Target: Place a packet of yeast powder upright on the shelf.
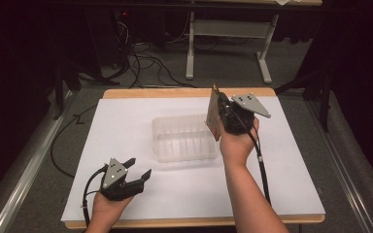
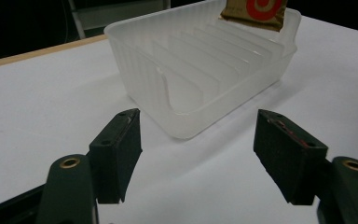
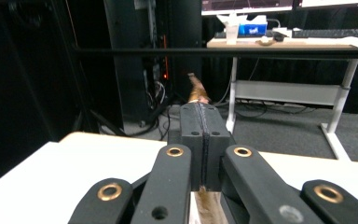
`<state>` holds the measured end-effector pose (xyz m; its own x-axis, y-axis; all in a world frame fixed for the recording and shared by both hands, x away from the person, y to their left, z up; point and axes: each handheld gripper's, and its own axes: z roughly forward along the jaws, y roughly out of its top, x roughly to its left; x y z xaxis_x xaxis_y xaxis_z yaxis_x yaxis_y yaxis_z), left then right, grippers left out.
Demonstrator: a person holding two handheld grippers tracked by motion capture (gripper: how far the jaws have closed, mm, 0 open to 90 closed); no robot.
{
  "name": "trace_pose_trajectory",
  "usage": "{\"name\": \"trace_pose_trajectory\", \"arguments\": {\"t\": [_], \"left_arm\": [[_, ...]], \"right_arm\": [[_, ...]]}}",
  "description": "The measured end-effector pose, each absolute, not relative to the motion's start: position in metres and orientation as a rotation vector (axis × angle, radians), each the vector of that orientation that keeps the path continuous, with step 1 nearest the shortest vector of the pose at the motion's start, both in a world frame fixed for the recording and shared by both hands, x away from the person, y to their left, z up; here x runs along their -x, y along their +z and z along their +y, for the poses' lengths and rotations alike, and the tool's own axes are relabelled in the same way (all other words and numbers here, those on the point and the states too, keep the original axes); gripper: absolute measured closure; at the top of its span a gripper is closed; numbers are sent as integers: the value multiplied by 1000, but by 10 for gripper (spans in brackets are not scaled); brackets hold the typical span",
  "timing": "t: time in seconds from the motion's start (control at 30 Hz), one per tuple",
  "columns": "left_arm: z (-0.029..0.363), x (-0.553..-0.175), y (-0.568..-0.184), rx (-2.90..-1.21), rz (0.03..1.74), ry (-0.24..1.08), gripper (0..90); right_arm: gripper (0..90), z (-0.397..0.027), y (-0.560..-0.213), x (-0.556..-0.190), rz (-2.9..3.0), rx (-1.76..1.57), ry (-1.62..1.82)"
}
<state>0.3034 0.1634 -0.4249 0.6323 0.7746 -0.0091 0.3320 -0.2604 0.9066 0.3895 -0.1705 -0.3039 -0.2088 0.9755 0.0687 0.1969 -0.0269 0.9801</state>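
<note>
A clear ribbed plastic container [image 1: 183, 118] stands in the middle of the white table cover [image 1: 126, 126]. My right gripper [image 1: 222, 116] is raised over the container's right end, shut on a flat brown-gold packet [image 1: 213, 112] held upright on edge. In the right gripper view the packet [image 3: 197, 91] sticks out past the pressed-together jaws of my right gripper [image 3: 201, 116]. My left gripper [image 1: 140, 167] rests low at the front left, open with nothing in it. In the left gripper view, my left gripper [image 2: 198, 135] faces the container [image 2: 200, 60], and the packet [image 2: 256, 11], marked with a red ring, hangs over its far end.
The white cover lies on a wooden tabletop [image 1: 189, 92]. Behind it on the floor are cables [image 1: 145, 63] and a white desk frame [image 1: 228, 29]. A dark equipment rack [image 3: 135, 56] stands beyond the table's far edge.
</note>
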Motion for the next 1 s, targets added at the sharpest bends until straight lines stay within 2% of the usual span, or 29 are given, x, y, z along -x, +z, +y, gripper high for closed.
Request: {"name": "trace_pose_trajectory", "arguments": {"t": [0.23,0.7,1.0], "left_arm": [[164,-303,-425,-1852,883,550,327],[162,-303,-426,-1862,876,551,327],[158,-305,-427,-1880,866,551,327]], "right_arm": [[900,-157,-318,-387,1532,-1248,1304],[900,-159,-328,-382,1558,-1263,1316],[900,-169,-317,-368,1526,-1251,1338]]}}
